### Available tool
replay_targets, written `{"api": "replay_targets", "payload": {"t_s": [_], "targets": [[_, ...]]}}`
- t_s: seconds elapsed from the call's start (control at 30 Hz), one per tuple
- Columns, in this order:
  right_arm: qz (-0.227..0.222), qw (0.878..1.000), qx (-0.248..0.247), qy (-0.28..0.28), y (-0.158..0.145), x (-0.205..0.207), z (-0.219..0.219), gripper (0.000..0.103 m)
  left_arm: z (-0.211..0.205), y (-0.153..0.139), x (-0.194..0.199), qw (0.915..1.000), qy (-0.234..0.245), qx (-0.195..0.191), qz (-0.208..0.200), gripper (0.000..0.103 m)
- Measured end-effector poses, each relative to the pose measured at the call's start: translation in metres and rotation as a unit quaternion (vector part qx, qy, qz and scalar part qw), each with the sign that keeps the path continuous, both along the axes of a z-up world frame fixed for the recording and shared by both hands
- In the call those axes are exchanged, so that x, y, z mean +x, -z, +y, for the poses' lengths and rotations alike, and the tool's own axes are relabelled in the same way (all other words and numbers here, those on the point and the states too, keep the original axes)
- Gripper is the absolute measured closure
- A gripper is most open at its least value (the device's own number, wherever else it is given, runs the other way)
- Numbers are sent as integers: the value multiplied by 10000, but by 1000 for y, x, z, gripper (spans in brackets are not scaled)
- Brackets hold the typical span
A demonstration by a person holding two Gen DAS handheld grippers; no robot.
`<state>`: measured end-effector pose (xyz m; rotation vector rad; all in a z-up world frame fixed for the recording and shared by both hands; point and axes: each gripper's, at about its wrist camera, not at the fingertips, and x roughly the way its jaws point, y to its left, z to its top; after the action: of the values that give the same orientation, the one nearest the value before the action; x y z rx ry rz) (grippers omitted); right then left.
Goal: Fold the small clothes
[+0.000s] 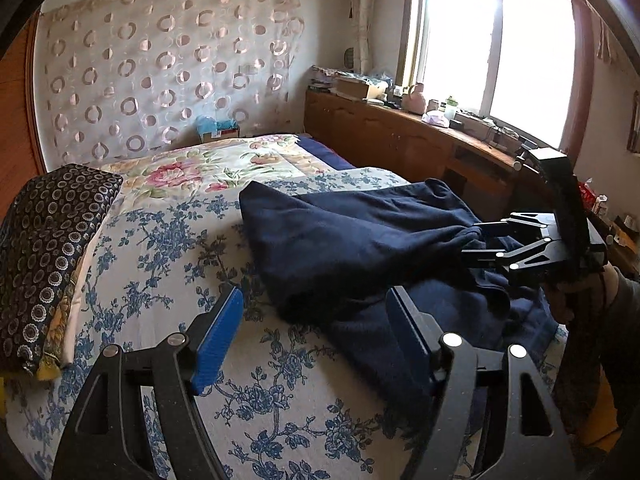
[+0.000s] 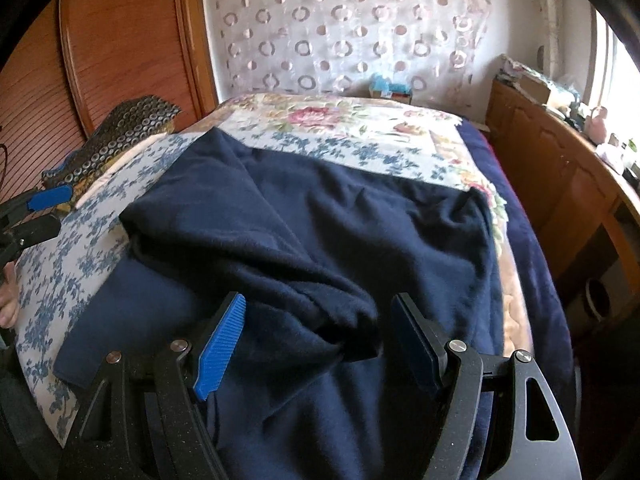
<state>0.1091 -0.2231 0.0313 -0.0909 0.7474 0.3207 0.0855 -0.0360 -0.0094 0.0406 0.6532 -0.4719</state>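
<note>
A navy garment (image 1: 340, 232) lies rumpled on the flowered bed sheet (image 1: 160, 260), one layer thrown loosely over another. My left gripper (image 1: 316, 300) hovers open above the garment's near edge. Its left pad is over bare sheet and its right pad over navy cloth, with nothing pinched. In the right wrist view the garment (image 2: 360, 220) fills the middle. My right gripper (image 2: 320, 304) stands wide, and a bunched fold lies between its blue pads without visible pressure. The left wrist view shows the right gripper (image 1: 470, 240) at the garment's right end. The left gripper (image 2: 44, 212) peeks in at the left edge.
A dark ring-patterned pillow (image 1: 52, 248) sits on the bed's left side. A wooden cabinet (image 1: 400, 132) cluttered with small items runs under the window on the right. A wooden wardrobe door (image 2: 100, 40) stands behind the pillow. A person's hand (image 1: 612, 292) holds the right gripper.
</note>
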Motion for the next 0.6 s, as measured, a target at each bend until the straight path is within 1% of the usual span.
{"api": "replay_targets", "payload": {"t_s": [0.23,0.33,0.4,0.43,0.47,0.6], "targets": [[214,9996,-150,-95,12,11,9,27,0,5,-1,10000,-23,-14,47,28],[221,9995,-165,-177,13,12,10,43,1,6,-2,10000,-55,-20,53,28],[154,9992,-258,-244,11,9,14,74,2,6,-3,10000,-68,-25,52,28],[108,9991,-341,-246,9,7,15,80,2,7,-3,9999,-82,-20,56,28],[56,9988,-423,-241,8,3,16,87,3,8,-3,9999,-109,-8,67,28],[-276,9984,-404,-300,-7,-14,22,91,4,9,-2,9998,-141,-50,99,28]]}}
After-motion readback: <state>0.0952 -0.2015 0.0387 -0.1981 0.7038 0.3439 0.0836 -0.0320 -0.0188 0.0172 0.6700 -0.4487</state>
